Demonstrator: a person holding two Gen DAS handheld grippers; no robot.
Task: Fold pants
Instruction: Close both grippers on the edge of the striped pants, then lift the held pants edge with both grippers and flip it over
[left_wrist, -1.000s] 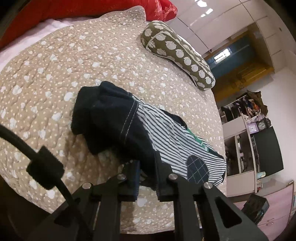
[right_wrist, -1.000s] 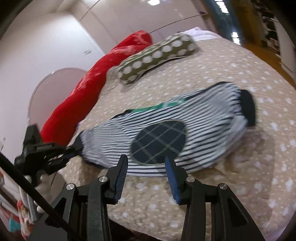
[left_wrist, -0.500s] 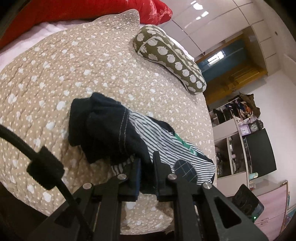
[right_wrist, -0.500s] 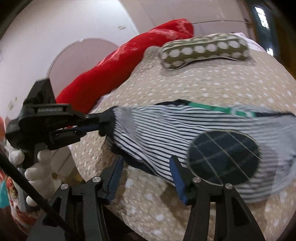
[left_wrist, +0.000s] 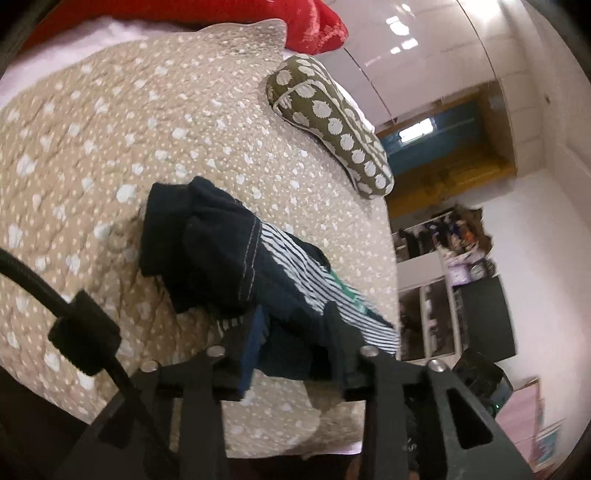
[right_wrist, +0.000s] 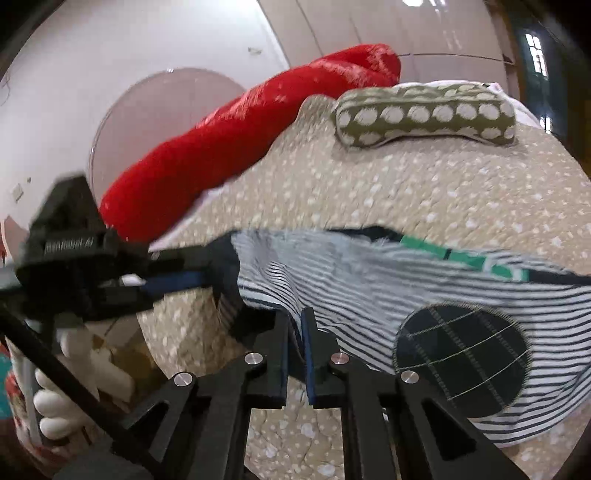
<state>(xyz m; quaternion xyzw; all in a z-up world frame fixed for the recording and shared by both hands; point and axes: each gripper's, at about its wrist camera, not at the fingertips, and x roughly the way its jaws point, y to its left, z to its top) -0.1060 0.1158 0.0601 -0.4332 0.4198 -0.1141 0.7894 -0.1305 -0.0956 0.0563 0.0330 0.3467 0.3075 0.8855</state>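
Note:
The pants (right_wrist: 424, 280) are black-and-white striped with dark navy cuffs, a green band and a round navy checked patch (right_wrist: 461, 354). They lie across the beige dotted quilt (right_wrist: 388, 184). My right gripper (right_wrist: 294, 332) is shut on the striped edge near the waist. My left gripper (left_wrist: 295, 328) stands open, with dark pants fabric (left_wrist: 207, 251) lying between its fingers; it also shows at the left of the right wrist view (right_wrist: 177, 277), at the pants' dark end.
A long olive pillow with white dots (right_wrist: 424, 114) lies at the far side of the bed. A red plush bolster (right_wrist: 240, 140) runs along the wall side. Shelves and a dark cabinet (left_wrist: 476, 302) stand beyond the bed's edge.
My left gripper's jaws have opened around the dark fabric they were clamping. My right gripper moved in to the pants' striped edge and shut on it.

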